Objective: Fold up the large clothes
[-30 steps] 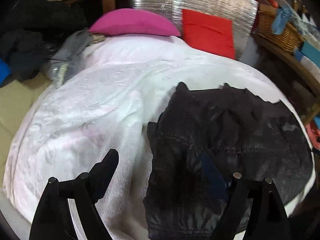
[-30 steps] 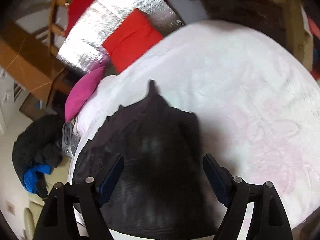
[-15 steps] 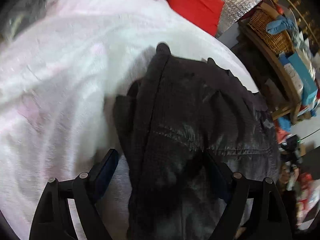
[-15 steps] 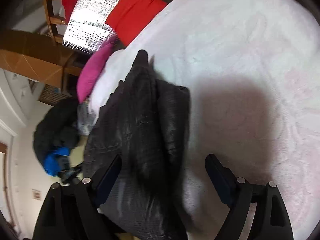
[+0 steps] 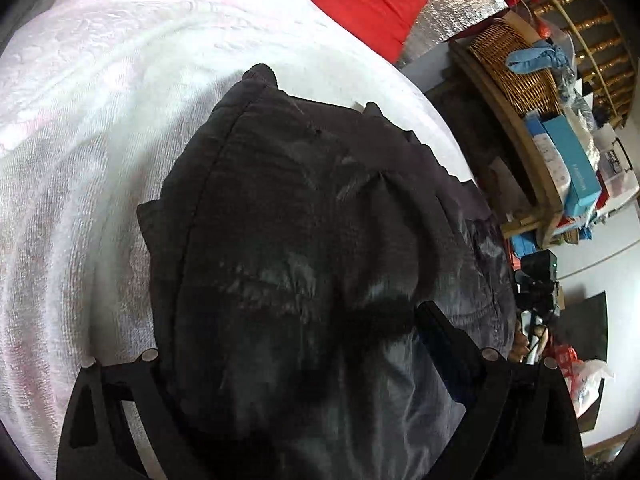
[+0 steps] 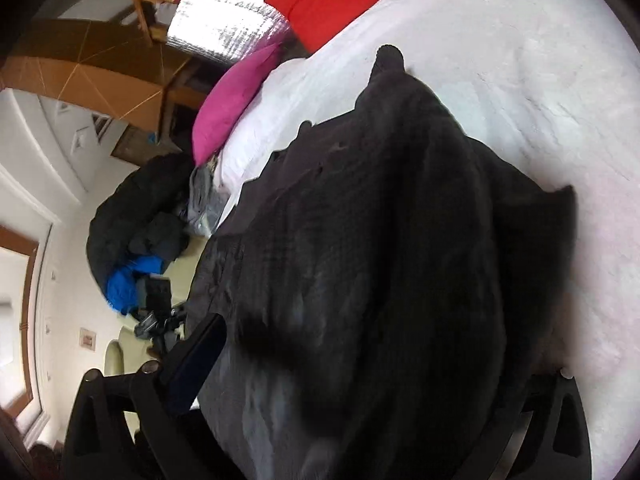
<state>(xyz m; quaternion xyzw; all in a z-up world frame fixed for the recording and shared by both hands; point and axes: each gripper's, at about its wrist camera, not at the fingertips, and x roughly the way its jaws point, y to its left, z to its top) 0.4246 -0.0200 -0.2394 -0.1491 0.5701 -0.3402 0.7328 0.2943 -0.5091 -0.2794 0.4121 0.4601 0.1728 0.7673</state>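
**Both tongs closing in over the dark jacket on the bed**

Since a second ago both tongs have dropped low and close, so the black quilted padded jacket (image 5: 304, 248) now fills each wrist view where before it sat small on the bed. It lies on the white textured bedspread (image 5: 80, 128), bunched along one side, with a ridge of doubled fabric running up toward a small tab at its far end.

The left tongs (image 5: 296, 344) stand wide open, straddling the near part of the jacket; the right tongs (image 6: 360, 364) are likewise spread, fabric lying between the jaws, nothing pinched in either as far as I can see.

To fold well from here, I'd say each side should bite a firm layer at the near hem, both at the same depth, lift only enough to free the cloth, then carry it over evenly so the slippery shell doesn't slide or twist. Smoothing that bunched ridge first would help.

Hard to read: the left finger of the left tongs and the right finger of the right tongs are buried behind the jacket, so their tips can't be seen. Whether the pads touch the fabric is unclear. The jacket's near edge is cut off below both views, and its dark folds blur together
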